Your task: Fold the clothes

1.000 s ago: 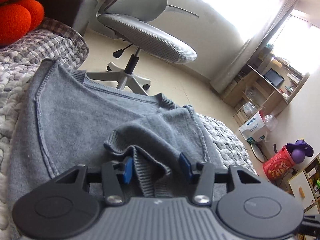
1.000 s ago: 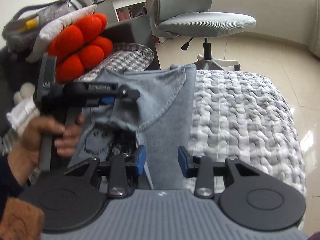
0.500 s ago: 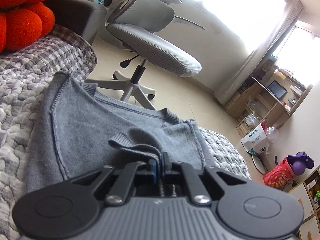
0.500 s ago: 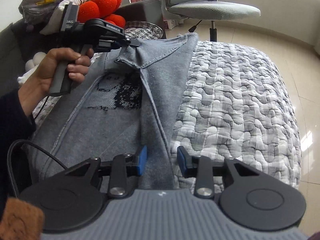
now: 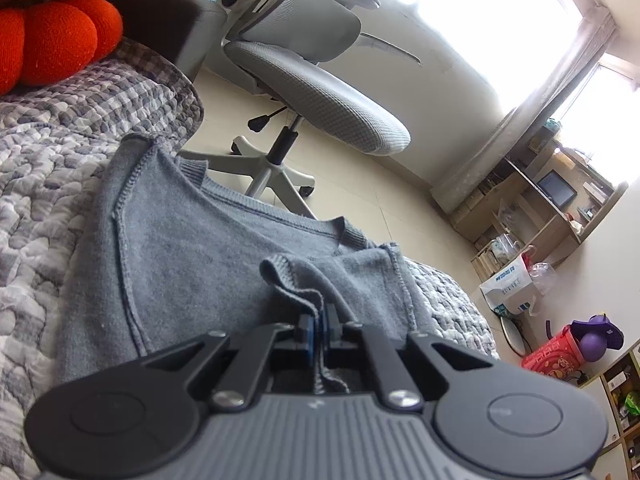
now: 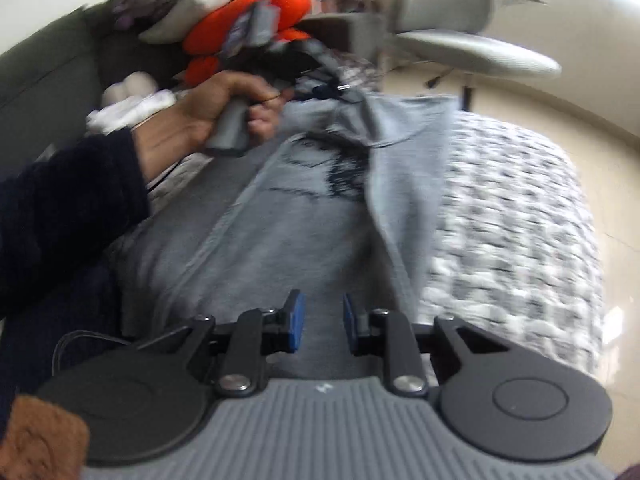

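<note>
With the left gripper (image 5: 318, 326) pinching the grey sweater's (image 5: 192, 256) ribbed cuff (image 5: 294, 288) between its jaws and the right gripper (image 6: 320, 322) empty, jaws parted above the sweater on the bed (image 6: 516, 208), that thin pinch could slip if pulled.

Home bedroom or bed-sitting room. Bed (image 5: 48, 184) with grey-white quilted cover, orange plush cushion (image 5: 52, 36) at its head, more pillows and soft things piled behind in the right wrist view. Grey mesh office chair (image 5: 320, 92) on castors on pale tiled floor (image 5: 360, 200). Bright window with curtain (image 5: 520, 120), wooden desk with shelves (image 5: 552, 208) holding a small screen and clutter. Shopping bags on the floor: white (image 5: 510, 286), red (image 5: 554, 350).
</note>
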{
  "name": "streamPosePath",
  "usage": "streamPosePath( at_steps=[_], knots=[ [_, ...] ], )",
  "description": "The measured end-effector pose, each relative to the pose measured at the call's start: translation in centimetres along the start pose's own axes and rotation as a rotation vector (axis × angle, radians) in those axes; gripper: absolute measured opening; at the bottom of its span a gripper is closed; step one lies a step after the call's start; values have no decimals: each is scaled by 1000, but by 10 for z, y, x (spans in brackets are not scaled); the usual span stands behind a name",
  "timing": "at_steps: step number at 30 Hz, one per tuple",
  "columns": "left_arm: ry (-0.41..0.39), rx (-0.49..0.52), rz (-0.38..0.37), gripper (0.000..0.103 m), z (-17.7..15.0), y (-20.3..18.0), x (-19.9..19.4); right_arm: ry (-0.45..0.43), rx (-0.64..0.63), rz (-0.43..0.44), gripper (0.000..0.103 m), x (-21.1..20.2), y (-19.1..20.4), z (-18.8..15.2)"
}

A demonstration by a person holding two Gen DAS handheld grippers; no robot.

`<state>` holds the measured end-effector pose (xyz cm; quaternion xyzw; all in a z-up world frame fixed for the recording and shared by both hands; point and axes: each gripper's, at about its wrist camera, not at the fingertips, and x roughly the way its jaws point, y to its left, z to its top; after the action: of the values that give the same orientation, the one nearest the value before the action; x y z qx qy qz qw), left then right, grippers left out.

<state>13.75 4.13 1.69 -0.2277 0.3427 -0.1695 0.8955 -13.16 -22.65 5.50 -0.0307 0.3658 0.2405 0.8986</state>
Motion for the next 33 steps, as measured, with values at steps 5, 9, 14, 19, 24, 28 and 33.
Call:
streamPosePath(
  at_steps=[5,9,14,19,24,28,33],
  knots=[
    [43,-25,0,8,-2,2,4,9,163,-10,30,-6,-43,-11],
    [62,-39,7,20,-6,3,8,20,233,27,41,-2,-56,-18],
    [65,2,35,18,-14,-8,12,72,131,-46,41,9,-38,-19],
    [64,-5,56,10,-12,-5,11,40,41,-92,8,2,-9,-26],
    [58,-7,59,7,-11,-5,10,6,-197,-187,6,-6,58,-38],
    [54,-6,58,7,-10,-5,9,5,-293,-106,6,-6,95,-49],
    [65,-12,39,8,-9,-3,9,-26,-208,-131,15,-11,81,-48]
  ],
)
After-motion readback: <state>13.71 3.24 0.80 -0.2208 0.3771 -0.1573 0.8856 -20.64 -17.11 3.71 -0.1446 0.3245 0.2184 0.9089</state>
